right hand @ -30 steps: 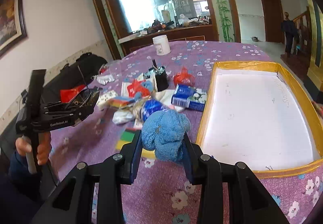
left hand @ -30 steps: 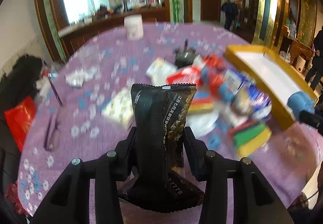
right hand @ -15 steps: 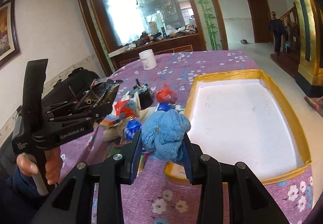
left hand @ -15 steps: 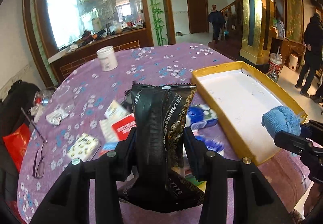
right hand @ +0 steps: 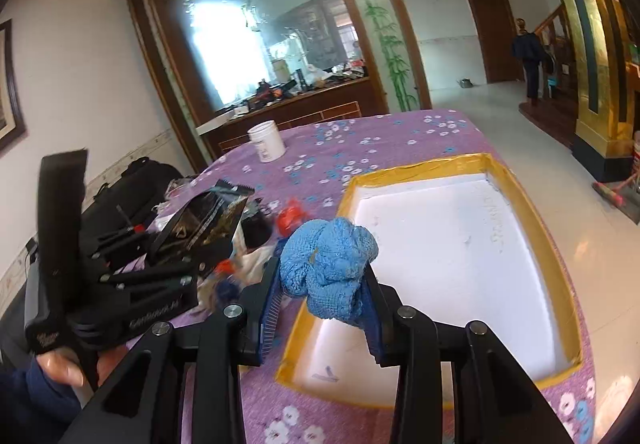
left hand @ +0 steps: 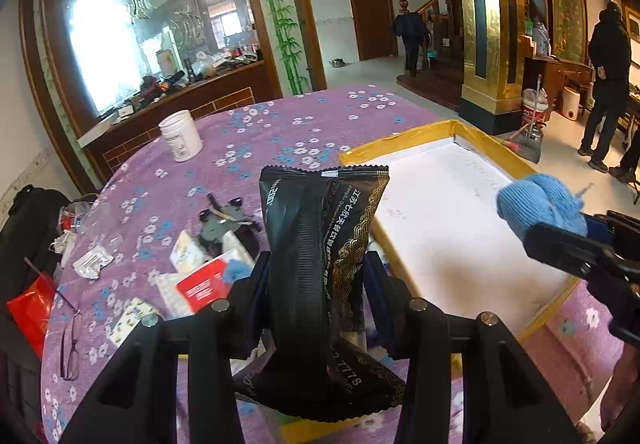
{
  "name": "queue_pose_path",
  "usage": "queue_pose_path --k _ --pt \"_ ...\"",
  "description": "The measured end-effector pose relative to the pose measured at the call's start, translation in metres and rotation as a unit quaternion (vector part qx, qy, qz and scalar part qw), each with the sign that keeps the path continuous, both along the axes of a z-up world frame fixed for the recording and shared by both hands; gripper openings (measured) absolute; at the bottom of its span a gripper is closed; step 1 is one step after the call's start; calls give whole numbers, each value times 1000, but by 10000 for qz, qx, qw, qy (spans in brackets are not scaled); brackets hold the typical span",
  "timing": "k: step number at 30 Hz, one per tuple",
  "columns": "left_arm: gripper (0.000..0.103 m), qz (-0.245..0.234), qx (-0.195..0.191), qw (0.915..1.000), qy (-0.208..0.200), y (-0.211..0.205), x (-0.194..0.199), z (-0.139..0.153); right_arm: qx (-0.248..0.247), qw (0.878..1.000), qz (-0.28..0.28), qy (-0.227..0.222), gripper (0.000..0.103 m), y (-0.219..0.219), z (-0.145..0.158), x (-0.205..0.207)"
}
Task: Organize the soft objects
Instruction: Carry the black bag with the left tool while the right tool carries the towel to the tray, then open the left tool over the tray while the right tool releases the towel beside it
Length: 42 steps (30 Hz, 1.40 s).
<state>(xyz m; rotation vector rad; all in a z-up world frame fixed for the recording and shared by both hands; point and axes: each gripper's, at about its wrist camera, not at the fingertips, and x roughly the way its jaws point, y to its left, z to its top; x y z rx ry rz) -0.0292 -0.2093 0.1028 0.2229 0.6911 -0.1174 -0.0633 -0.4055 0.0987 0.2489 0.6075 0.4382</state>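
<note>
My left gripper is shut on a black snack packet with gold print, held upright above the table's pile of items. My right gripper is shut on a balled blue knitted cloth, held over the near left corner of the yellow-rimmed white tray. In the left wrist view the blue cloth and right gripper hang over the tray. In the right wrist view the left gripper with its packet is at the left. The tray holds nothing.
A purple flowered tablecloth covers the round table. A pile of packets and small items lies left of the tray. A white jar stands at the far side. Glasses and a red bag lie at the left edge.
Both grippers have risen and swung right toward the tray. The blue cloth now hangs over the tray's near corner. Both holds are unchanged.
</note>
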Motion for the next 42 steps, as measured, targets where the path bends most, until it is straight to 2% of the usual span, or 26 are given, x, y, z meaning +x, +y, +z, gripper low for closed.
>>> queue_pose_path --k 5,10,13,17,21,24,26,30,31,32,34,36,39,42 --pt "44 -147 -117 9995 238 -22 28 5 151 9993 -280 206 39 -18 9 37" --pt "44 -217 -353 9967 700 -47 74 2 237 9960 -676 528 39 -38 9 94" --pt "44 -279 -490 9927 1068 -64 107 -8 264 9915 -835 962 39 -44 -7 136" --pt "44 -214 -410 9895 1372 -84 141 -31 199 9839 -1057 1425 39 -48 -36 178" --pt "44 -81 -502 9848 1659 -90 164 -54 145 9780 -1180 1717 41 -53 -58 197" --pt "44 -80 -525 9844 1676 -92 168 -62 227 9758 -1178 1826 44 -59 -69 204" --pt "46 -53 -457 9852 1649 -94 170 -66 318 9747 -1156 1888 49 -62 -72 204" --pt "49 -132 -459 9845 1685 -98 170 -73 337 9744 -1132 1913 61 -62 -72 206" --pt "54 -145 -457 9841 1710 -98 172 -74 322 9752 -1139 1871 61 -63 -71 204" --pt "58 -166 -474 9839 1717 -98 171 -74 271 9772 -1162 1759 61 -63 -66 201" --pt "59 -146 -478 9845 1684 -96 165 -71 238 9810 -1230 1483 61 -67 -53 192" --pt "59 -119 -490 9844 1686 -92 151 -62 154 9821 -1561 1042 61 -80 -35 176" --pt "60 -193 -890 9818 1665 -86 126 -50 208 9766 -2000 761 63 -100 -24 166" --pt "64 -447 -1434 9751 1633 -93 94 -50 398 9752 -2029 789 63 -107 -26 165"
